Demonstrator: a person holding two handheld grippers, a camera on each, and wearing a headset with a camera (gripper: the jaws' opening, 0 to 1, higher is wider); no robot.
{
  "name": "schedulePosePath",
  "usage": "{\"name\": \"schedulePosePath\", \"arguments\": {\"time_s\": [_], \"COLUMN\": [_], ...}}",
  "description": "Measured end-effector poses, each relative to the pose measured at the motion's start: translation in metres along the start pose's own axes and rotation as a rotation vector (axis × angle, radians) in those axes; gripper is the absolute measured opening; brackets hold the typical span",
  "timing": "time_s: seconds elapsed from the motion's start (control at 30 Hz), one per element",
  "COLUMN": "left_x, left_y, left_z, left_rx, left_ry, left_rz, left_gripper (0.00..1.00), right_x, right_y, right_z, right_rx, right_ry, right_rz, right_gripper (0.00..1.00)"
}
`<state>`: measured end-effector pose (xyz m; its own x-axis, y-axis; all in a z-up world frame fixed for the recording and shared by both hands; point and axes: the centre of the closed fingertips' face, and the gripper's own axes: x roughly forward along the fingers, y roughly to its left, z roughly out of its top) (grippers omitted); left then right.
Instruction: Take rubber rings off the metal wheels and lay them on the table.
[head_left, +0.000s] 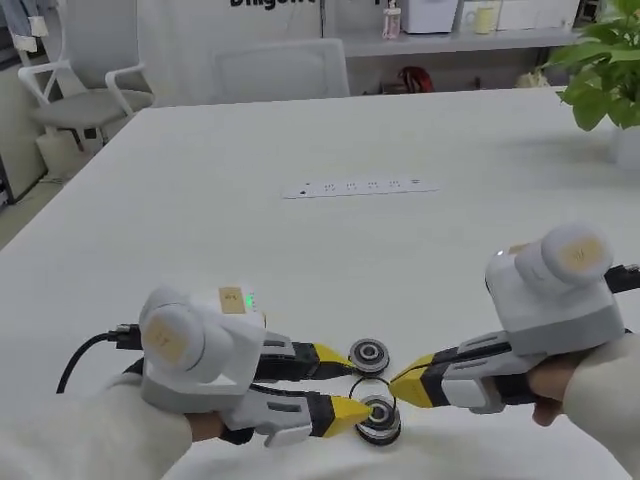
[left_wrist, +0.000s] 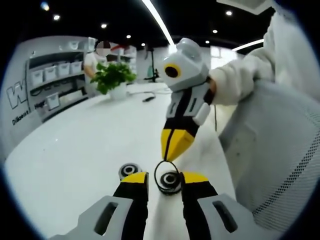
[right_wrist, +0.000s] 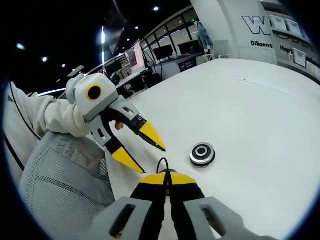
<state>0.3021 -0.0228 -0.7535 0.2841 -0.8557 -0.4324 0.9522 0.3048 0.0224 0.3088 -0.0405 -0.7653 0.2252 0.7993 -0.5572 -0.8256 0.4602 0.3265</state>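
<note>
Two metal wheels lie near the front edge of the white table (head_left: 300, 250). The nearer wheel (head_left: 381, 420) (left_wrist: 170, 181) has a thin black rubber ring (head_left: 370, 379) (left_wrist: 156, 176) (right_wrist: 160, 164) standing up off it as a loop. My right gripper (head_left: 400, 386) (left_wrist: 172, 150) (right_wrist: 167, 177) is shut on that ring. My left gripper (head_left: 345, 385) (left_wrist: 165, 177) (right_wrist: 145, 154) is open, its jaws either side of the nearer wheel, the lower one against it. The other wheel (head_left: 369, 353) (left_wrist: 129, 170) (right_wrist: 202, 153) lies untouched just beyond.
A flat white power strip (head_left: 360, 187) lies mid-table. A potted plant (head_left: 605, 80) stands at the far right corner. Office chairs (head_left: 85, 100) are beyond the far edge. A black cable (head_left: 85, 350) trails from the left gripper. A mesh chair back (left_wrist: 280, 165) is close behind.
</note>
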Motion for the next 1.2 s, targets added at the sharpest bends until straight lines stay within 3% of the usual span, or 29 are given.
{"name": "schedulePosePath", "arguments": {"time_s": [0.57,0.67,0.83,1.2], "left_x": [-0.019,-0.026,-0.036,-0.053], "left_y": [0.006,0.011,0.017,0.013], "left_z": [0.006,0.008,0.009,0.004], "left_rx": [0.042,0.028,0.007,-0.012], "left_ry": [0.019,0.008,-0.003,-0.014], "left_rz": [0.027,0.047,0.082,0.096], "left_gripper": [0.52,0.54,0.65,0.74], "right_x": [-0.010,-0.011,-0.012,-0.012], "right_y": [0.002,0.004,0.009,0.026], "right_z": [0.022,0.027,0.036,0.050], "right_rx": [0.016,0.028,0.032,0.030], "right_ry": [-0.079,-0.099,-0.125,-0.161], "right_rz": [-0.014,-0.006,0.007,0.032], "right_gripper": [0.00,0.00,0.00,0.00]}}
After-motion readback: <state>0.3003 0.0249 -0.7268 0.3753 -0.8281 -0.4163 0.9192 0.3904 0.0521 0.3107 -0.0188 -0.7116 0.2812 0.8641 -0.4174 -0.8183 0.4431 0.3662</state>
